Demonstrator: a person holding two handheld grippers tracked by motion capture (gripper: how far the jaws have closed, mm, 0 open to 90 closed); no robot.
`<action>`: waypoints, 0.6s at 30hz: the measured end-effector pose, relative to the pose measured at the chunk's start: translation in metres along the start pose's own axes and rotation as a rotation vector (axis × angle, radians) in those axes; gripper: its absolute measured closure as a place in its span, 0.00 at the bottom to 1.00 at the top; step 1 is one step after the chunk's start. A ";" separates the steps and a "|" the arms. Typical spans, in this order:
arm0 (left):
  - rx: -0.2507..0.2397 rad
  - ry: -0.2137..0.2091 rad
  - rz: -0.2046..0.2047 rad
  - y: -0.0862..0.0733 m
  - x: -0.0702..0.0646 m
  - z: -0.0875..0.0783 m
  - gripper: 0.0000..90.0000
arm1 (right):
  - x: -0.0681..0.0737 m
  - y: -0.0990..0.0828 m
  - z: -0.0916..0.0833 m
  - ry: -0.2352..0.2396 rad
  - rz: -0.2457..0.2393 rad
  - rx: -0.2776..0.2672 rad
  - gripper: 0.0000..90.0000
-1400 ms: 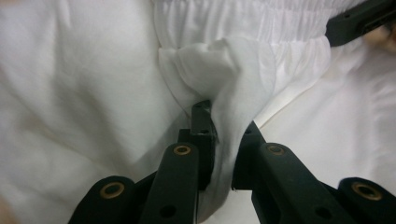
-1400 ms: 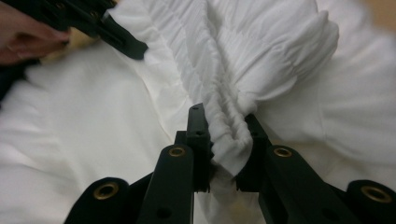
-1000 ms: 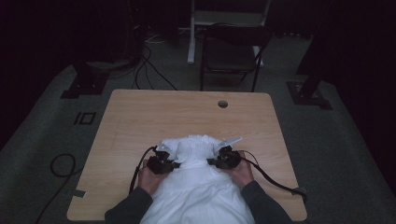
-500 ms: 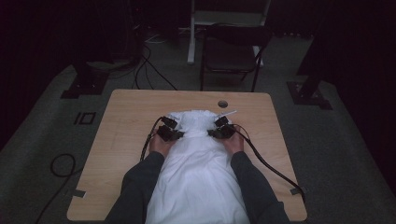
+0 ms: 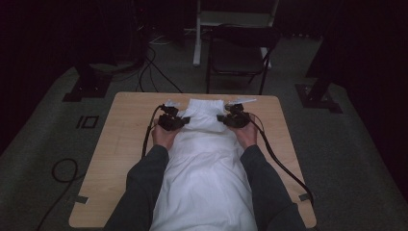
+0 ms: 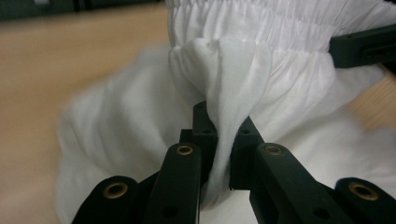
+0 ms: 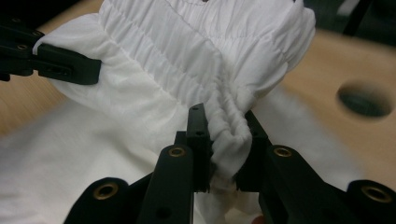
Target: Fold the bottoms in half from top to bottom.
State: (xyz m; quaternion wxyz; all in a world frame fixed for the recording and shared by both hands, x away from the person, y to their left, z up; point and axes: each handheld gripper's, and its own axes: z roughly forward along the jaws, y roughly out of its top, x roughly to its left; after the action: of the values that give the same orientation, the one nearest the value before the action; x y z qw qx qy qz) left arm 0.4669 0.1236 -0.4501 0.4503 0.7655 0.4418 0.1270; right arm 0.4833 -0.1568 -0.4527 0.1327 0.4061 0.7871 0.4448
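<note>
A white garment (image 5: 204, 163) with a gathered elastic waistband lies spread down the middle of the wooden table (image 5: 125, 144), its waistband end toward the far edge. My left gripper (image 5: 182, 121) holds the waistband's left side. In the left gripper view its jaws (image 6: 223, 123) pinch a bunched fold of the cloth (image 6: 224, 70) and have just been closing slightly tighter. My right gripper (image 5: 223, 119) grips the right side. In the right gripper view it (image 7: 223, 123) is shut on the gathered band (image 7: 187, 46). Between the two grippers the waistband is lifted off the table.
A round hole (image 7: 364, 99) in the tabletop lies just beyond the right gripper. A dark chair (image 5: 240, 57) stands behind the table's far edge. Cables (image 5: 62, 171) and stand bases (image 5: 82, 89) lie on the floor at the left. Gripper cables trail down both sides of the garment.
Both hands have moved away from the person toward the far edge and risen a little. The garment's waistband end went with them, and the cloth is drawn out longer.
</note>
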 end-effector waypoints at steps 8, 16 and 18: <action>-0.090 -0.057 0.068 0.026 -0.031 -0.054 0.94 | 0.018 0.031 -0.061 0.037 -0.070 -0.131 0.88; -0.019 -0.123 0.118 -0.031 -0.062 -0.089 0.93 | 0.047 -0.004 -0.096 0.144 -0.128 -0.086 0.88; 0.029 -0.134 0.097 -0.055 -0.064 -0.087 0.93 | 0.057 -0.024 -0.094 0.166 -0.144 -0.037 0.88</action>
State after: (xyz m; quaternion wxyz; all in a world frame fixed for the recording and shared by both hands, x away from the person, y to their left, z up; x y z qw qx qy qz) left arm 0.3475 0.1342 -0.4324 0.4609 0.7992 0.3750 0.0907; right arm 0.3813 -0.1763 -0.4096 0.1061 0.3075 0.8143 0.4806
